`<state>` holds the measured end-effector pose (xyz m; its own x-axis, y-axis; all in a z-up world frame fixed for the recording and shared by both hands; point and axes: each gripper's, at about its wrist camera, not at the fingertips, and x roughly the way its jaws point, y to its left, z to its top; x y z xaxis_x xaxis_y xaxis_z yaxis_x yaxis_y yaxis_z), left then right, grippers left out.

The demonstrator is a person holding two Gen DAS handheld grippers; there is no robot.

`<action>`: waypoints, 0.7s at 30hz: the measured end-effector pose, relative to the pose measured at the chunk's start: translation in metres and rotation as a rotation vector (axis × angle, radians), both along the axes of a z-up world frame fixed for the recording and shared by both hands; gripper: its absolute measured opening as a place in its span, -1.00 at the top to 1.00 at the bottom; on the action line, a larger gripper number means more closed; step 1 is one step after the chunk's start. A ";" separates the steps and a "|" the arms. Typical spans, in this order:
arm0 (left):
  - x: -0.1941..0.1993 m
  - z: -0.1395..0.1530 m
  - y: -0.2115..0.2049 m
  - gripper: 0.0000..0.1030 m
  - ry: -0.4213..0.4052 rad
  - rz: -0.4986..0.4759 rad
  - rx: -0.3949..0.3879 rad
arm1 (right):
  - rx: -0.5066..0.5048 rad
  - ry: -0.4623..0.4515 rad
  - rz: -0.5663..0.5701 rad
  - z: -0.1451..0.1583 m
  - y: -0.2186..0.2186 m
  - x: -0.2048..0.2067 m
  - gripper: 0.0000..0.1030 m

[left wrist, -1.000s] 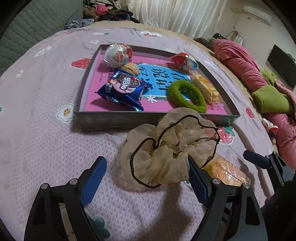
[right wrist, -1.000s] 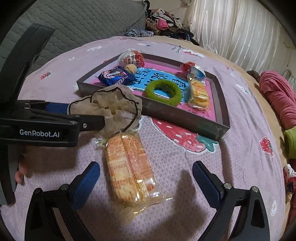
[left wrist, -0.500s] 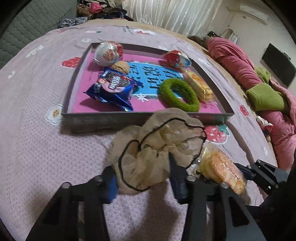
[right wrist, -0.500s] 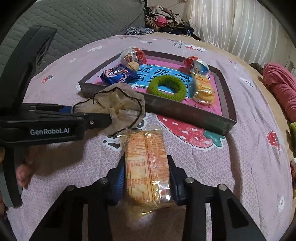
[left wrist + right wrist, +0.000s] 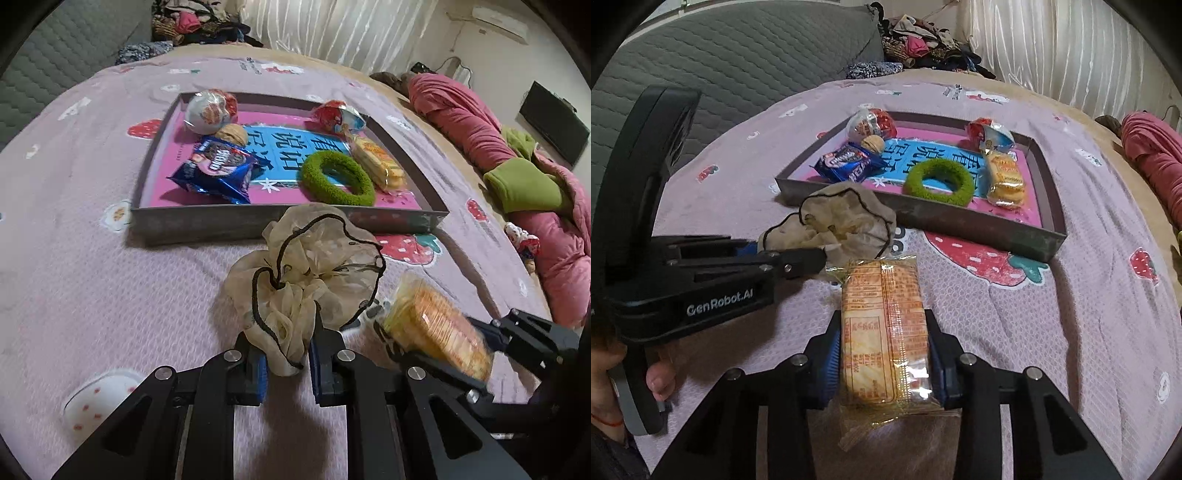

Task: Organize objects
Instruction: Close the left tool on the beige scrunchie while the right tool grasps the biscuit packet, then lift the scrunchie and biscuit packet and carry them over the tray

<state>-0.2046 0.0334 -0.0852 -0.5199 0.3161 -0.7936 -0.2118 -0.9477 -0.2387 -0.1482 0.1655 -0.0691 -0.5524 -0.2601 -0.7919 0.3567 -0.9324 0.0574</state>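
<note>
My left gripper (image 5: 286, 363) is shut on a cream scrunchie with a black edge (image 5: 310, 273) and holds it just above the bedspread, in front of the grey tray (image 5: 207, 223). The scrunchie also shows in the right wrist view (image 5: 842, 225). My right gripper (image 5: 884, 360) is shut on a yellow wrapped cracker pack (image 5: 882, 325), which shows in the left wrist view (image 5: 436, 328) to the right of the scrunchie. The tray (image 5: 979, 227) lies a short way ahead of both.
In the tray lie a blue Oreo pack (image 5: 218, 168), a green scrunchie (image 5: 336, 177), a second cracker pack (image 5: 376, 160), two wrapped toy eggs (image 5: 207, 110) and a walnut (image 5: 231, 134). A pink duvet (image 5: 517, 184) lies at the right. A grey headboard (image 5: 701, 66) stands behind.
Both grippers went from open to shut: the left closed on the cream scrunchie, the right on the cracker pack. Both things have lifted slightly off the bedspread.
</note>
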 end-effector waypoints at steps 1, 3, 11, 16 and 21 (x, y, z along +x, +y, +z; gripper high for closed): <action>0.004 0.003 0.000 0.67 0.006 0.003 -0.012 | -0.001 0.005 -0.001 0.003 0.000 0.001 0.22; 0.013 0.009 -0.004 0.67 0.017 0.011 -0.011 | -0.001 0.013 -0.004 0.009 0.000 0.005 0.22; 0.054 0.045 -0.009 0.66 0.080 0.045 -0.035 | -0.015 0.062 -0.002 0.040 0.000 0.031 0.23; 0.080 0.071 -0.009 0.66 0.112 0.055 -0.047 | -0.024 0.105 -0.002 0.063 0.002 0.049 0.23; 0.104 0.096 -0.010 0.66 0.156 0.069 -0.059 | -0.053 0.163 -0.009 0.090 0.007 0.070 0.23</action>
